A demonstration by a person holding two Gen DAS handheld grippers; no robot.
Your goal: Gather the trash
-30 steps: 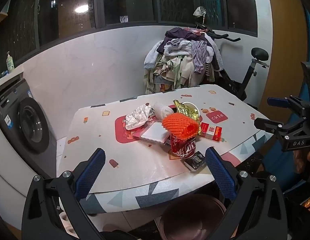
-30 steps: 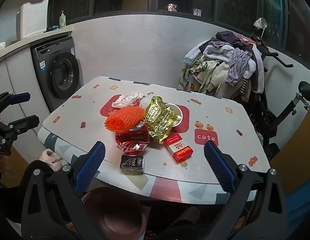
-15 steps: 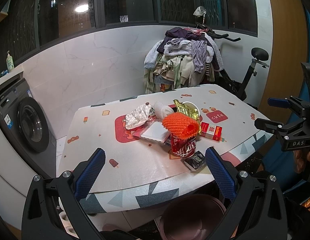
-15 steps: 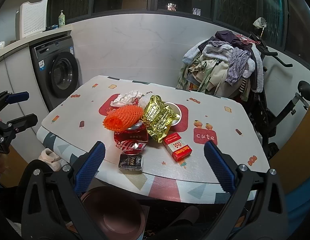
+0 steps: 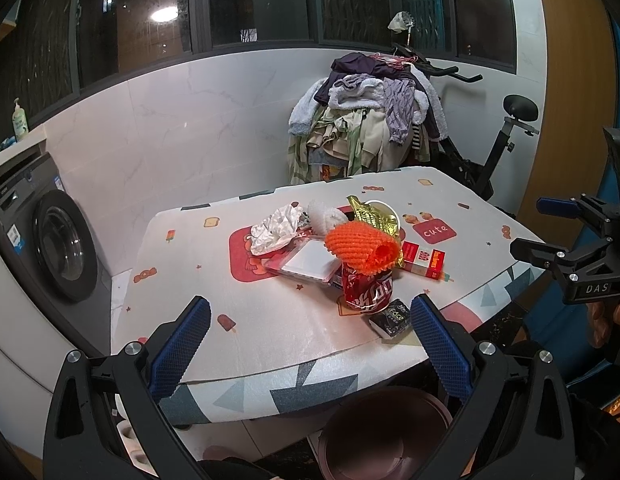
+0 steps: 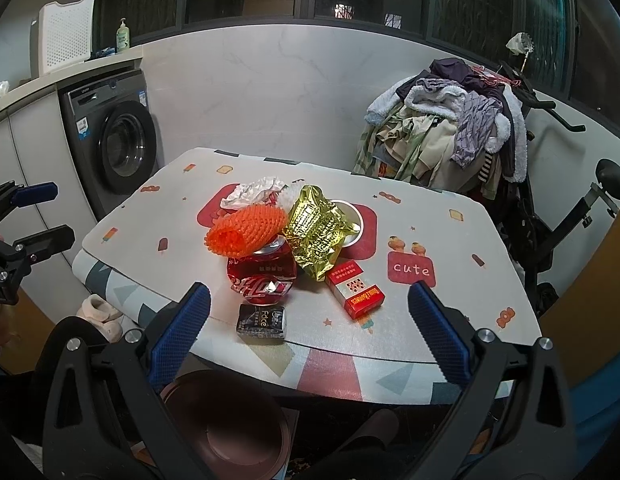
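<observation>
While hanging short of the bench (image 6: 450, 240), spread fully wide and gripping nothing: so with left tool (image 5: 310, 308) and right tool (image 6: 309, 290) alike. Trash heaped at mid-frame in both views: net (image 6: 245, 230) perched loose on top of can (image 6: 263, 276), wrapper (image 6: 316, 230) leaning against the can, red pack (image 6: 354, 290) to the lower right, black pack (image 6: 261, 322) just below the can at the bench's near edge, paper (image 6: 255, 192) behind, tray (image 5: 305, 262) to the can's left in the left view.

Beware of closing on the can first: probably enough of a nudge to roll the net off and slide the wrapper down. Beware too of brushing the black pack on the way in; so close to the edge, likely to drop past the brown bin (image 6: 225, 420) at the frame's bottom and land on the floor. Expect a dented can to squirm or tip under an off-centre pinch, perhaps spilling dregs, if any. Expect the slick foil wrapper to slip from a shallow grip. Safer, by this reading, to lift the net first, then the black pack.
</observation>
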